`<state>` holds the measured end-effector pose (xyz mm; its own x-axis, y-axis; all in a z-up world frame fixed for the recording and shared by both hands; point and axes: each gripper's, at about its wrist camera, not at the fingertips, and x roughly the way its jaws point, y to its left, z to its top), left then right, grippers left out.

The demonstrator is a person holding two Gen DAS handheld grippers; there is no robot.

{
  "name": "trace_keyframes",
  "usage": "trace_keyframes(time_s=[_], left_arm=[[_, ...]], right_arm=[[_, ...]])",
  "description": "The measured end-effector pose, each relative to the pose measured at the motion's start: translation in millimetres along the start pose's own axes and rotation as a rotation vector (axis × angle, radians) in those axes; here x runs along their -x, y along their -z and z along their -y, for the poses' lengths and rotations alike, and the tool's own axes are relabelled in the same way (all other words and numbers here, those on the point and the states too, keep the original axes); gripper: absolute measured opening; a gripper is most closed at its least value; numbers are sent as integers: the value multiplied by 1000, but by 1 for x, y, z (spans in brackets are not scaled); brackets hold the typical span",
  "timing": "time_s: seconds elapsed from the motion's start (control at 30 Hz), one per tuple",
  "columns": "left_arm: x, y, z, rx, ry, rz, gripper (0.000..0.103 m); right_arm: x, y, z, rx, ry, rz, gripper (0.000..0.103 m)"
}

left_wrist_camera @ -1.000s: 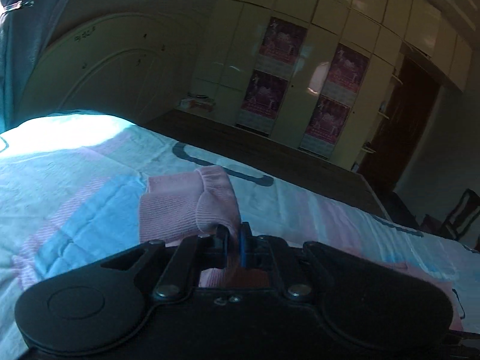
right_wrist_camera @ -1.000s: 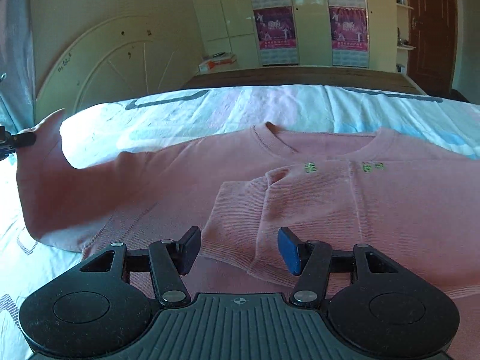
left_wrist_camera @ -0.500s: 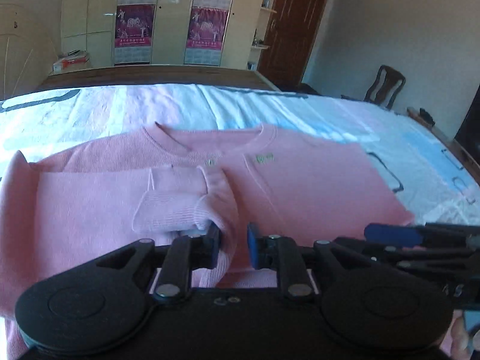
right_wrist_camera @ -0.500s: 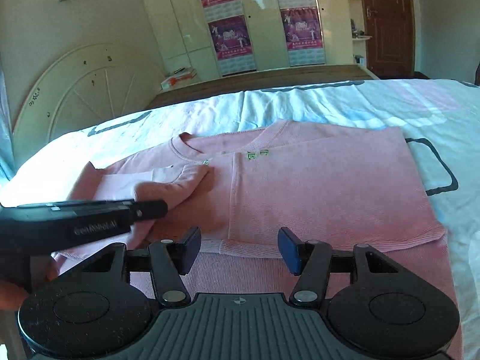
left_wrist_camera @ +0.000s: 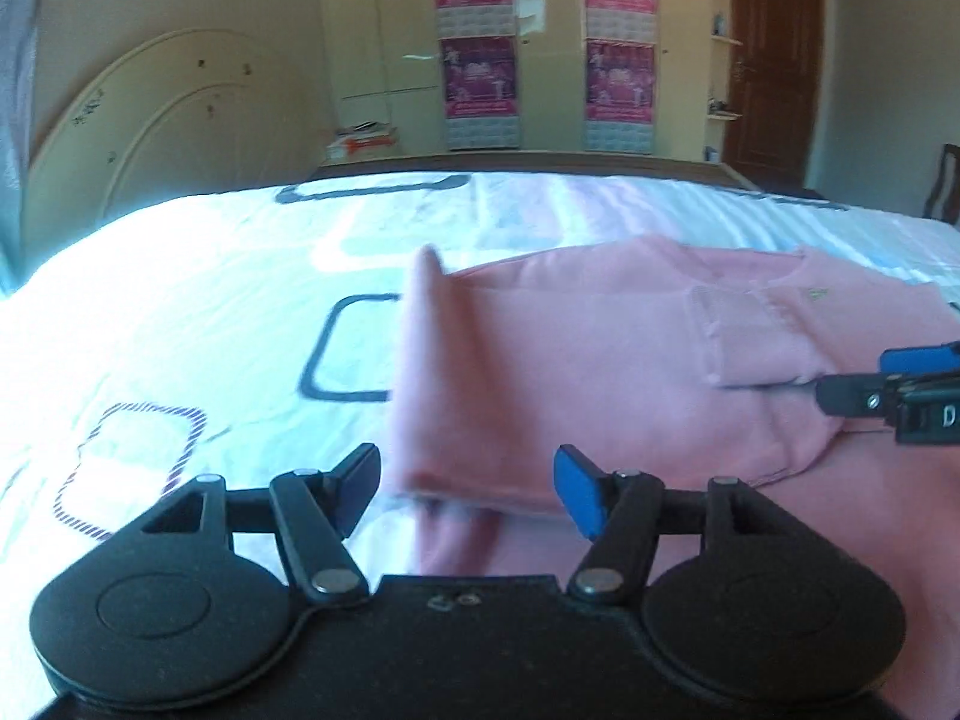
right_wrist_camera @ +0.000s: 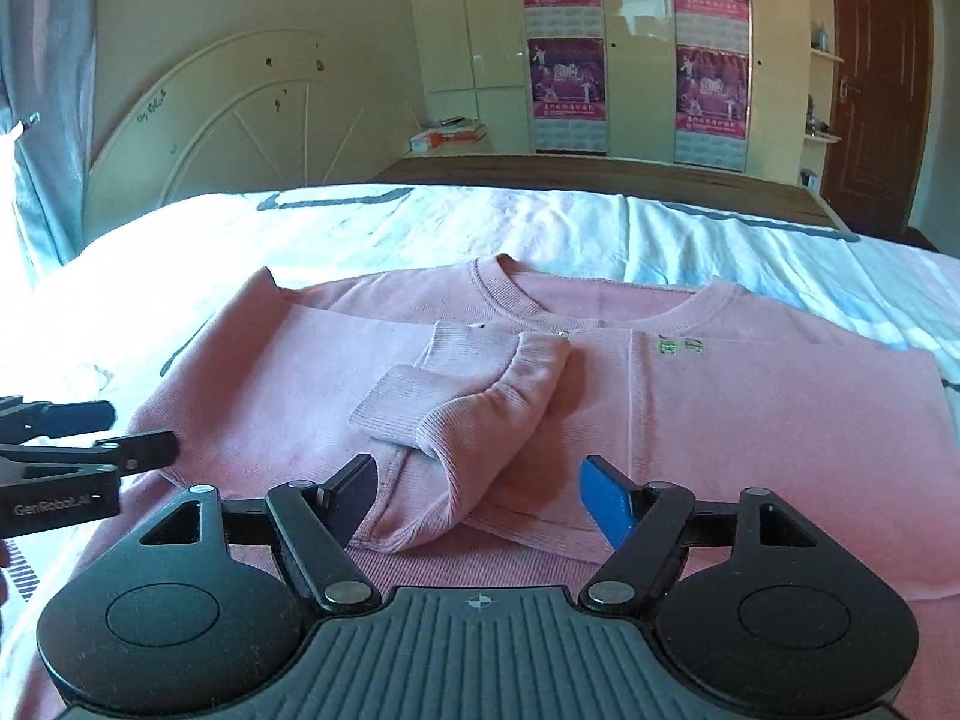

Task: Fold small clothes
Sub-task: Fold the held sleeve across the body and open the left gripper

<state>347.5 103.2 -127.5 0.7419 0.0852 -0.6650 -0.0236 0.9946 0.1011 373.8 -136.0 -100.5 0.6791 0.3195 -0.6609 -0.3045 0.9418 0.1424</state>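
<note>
A pink sweater (right_wrist_camera: 750, 414) lies flat on the bed, neckline away from me. Both sleeves are folded over its chest; the left sleeve's cuff (right_wrist_camera: 480, 396) lies on top near the middle. My right gripper (right_wrist_camera: 477, 495) is open and empty just above the sweater's hem. My left gripper (left_wrist_camera: 468, 489) is open and empty over the sweater's left folded edge (left_wrist_camera: 456, 420). The left gripper also shows at the left of the right wrist view (right_wrist_camera: 114, 438). The right gripper's blue fingertip (left_wrist_camera: 918, 358) shows at the right edge of the left wrist view.
The bed sheet (right_wrist_camera: 372, 234) is white with pink, blue and dark outlined patches. A wooden footboard (right_wrist_camera: 600, 177) runs behind the bed. Beyond stand a cream wardrobe with posters (right_wrist_camera: 708, 48), a round headboard panel (right_wrist_camera: 252, 120) and a brown door (right_wrist_camera: 876, 84).
My left gripper let go of the sleeve cuff, opened wide and moved left to the sweater's edge. The sleeve now lies folded on the chest. The right gripper stayed open.
</note>
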Motion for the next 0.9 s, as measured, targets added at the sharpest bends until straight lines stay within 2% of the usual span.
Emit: trace_keyframes(time_s=[0.13,0.2,0.3,0.37,0.47,0.53,0.57,0.73,0.83,0.87,0.9], left_arm=[[-8,13,-15,-8,-63,-27,61],[-17,14,-14,-29,-72,-27,58],[-28,12,-7,-53,-67,-16,53],[-30,10,-3,-68,-73,5,52],[-29,8,-1,-80,-72,15,52],[-29,10,1,-85,-68,13,53],[-31,11,2,-87,-70,10,52],[-30,14,6,-103,-71,3,53],[-25,19,5,-117,-67,-4,54],[-23,20,5,-125,-69,-3,54],[-22,22,5,-133,-75,1,54]], right_arm=[[-24,-7,-5,38,38,6,70],[-33,-12,-3,27,27,-8,39],[-37,-15,1,5,7,-24,17],[-27,-19,8,-28,2,14,11],[0,-26,27,-103,27,100,9],[12,-28,45,-145,55,117,6],[16,-27,55,-163,79,117,0],[21,-7,99,-272,155,51,0],[23,-2,111,-337,62,20,1],[24,-2,111,-347,42,18,10],[23,-3,110,-353,24,20,34]])
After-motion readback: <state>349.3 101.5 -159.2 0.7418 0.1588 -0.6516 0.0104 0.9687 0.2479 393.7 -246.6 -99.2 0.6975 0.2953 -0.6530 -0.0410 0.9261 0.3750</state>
